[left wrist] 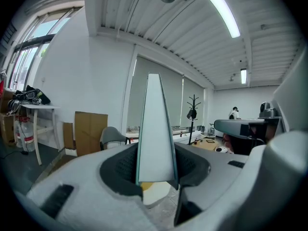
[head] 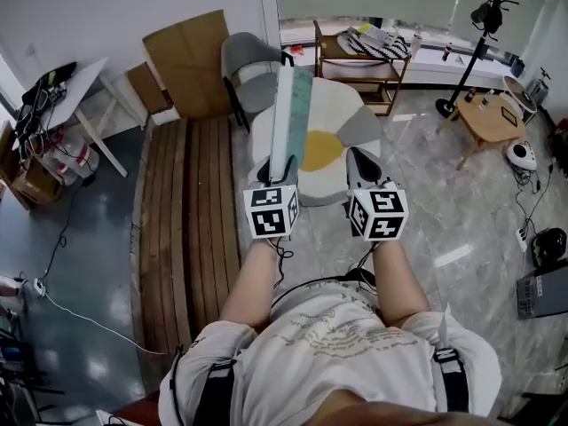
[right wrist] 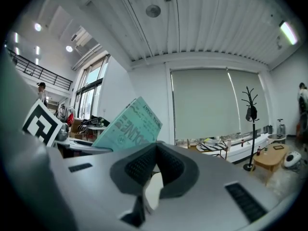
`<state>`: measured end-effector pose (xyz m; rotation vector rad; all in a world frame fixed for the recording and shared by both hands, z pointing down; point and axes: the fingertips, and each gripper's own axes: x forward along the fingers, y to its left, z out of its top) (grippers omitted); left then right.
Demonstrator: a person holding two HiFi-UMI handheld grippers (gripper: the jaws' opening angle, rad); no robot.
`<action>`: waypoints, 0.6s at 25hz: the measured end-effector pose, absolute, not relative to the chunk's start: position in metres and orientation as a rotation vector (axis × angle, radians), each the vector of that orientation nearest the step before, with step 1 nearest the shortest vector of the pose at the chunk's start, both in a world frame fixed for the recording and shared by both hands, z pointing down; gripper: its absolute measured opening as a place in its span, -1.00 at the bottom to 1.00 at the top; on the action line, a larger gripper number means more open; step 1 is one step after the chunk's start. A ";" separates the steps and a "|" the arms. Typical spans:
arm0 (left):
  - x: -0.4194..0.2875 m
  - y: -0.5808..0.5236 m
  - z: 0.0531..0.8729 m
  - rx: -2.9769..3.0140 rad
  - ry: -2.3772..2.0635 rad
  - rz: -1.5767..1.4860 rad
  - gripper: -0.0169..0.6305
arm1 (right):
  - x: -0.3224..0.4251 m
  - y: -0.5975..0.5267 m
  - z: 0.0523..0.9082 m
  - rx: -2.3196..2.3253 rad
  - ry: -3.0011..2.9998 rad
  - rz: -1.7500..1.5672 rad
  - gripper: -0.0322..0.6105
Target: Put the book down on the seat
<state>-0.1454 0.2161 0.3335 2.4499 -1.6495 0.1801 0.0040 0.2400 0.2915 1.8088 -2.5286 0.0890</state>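
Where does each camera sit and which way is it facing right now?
Head view: on the person's head, steeply down onto seat, left gripper, right gripper, forearms.
Left gripper view: on that gripper, facing across the room along jaws clamped on the upright book.
Right gripper view: on that gripper, facing the window blinds; nothing between its jaws.
Shared: both gripper views show the book and coat stand.
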 end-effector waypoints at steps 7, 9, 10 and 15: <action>-0.143 0.200 0.346 2.445 -1.625 0.212 -0.41 | -0.002 0.216 0.305 1.764 -2.558 0.136 -0.82; -0.144 0.192 0.350 2.437 -1.636 0.223 -0.41 | -0.002 0.201 0.307 1.752 -2.575 0.146 -0.82; -0.145 0.186 0.350 2.429 -1.646 0.223 -0.41 | -0.002 0.192 0.306 1.744 -2.581 0.148 -0.82; -0.146 0.151 0.349 2.376 -1.683 0.211 -0.41 | 0.000 0.146 0.297 1.693 -2.604 0.125 -0.82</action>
